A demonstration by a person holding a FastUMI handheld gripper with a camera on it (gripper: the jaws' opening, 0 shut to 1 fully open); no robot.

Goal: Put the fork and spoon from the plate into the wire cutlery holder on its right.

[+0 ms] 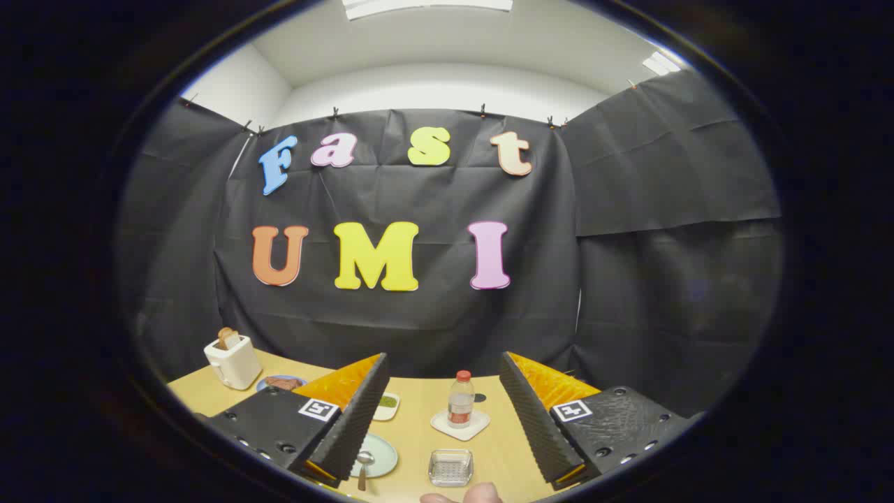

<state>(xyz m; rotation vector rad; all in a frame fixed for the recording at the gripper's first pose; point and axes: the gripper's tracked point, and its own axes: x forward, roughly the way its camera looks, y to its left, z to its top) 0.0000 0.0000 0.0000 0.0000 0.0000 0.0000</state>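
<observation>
My gripper (443,391) is held high above the wooden table, fingers wide apart with nothing between them. Below, beside the left finger (356,419), a pale green plate (383,454) lies on the table, partly hidden by that finger. A spoon (364,464) rests on it, bowl away from me and handle toward me. I cannot make out a fork. To the plate's right, between the fingers, stands a small square holder (450,467) that looks clear or wire-made.
A small bottle (460,399) stands on a white coaster beyond the holder. A small white dish with something green (387,404) sits beside the left finger. A white toaster with bread (232,360) and a plate of food (281,383) stand far left. A fingertip (482,494) shows at the near edge.
</observation>
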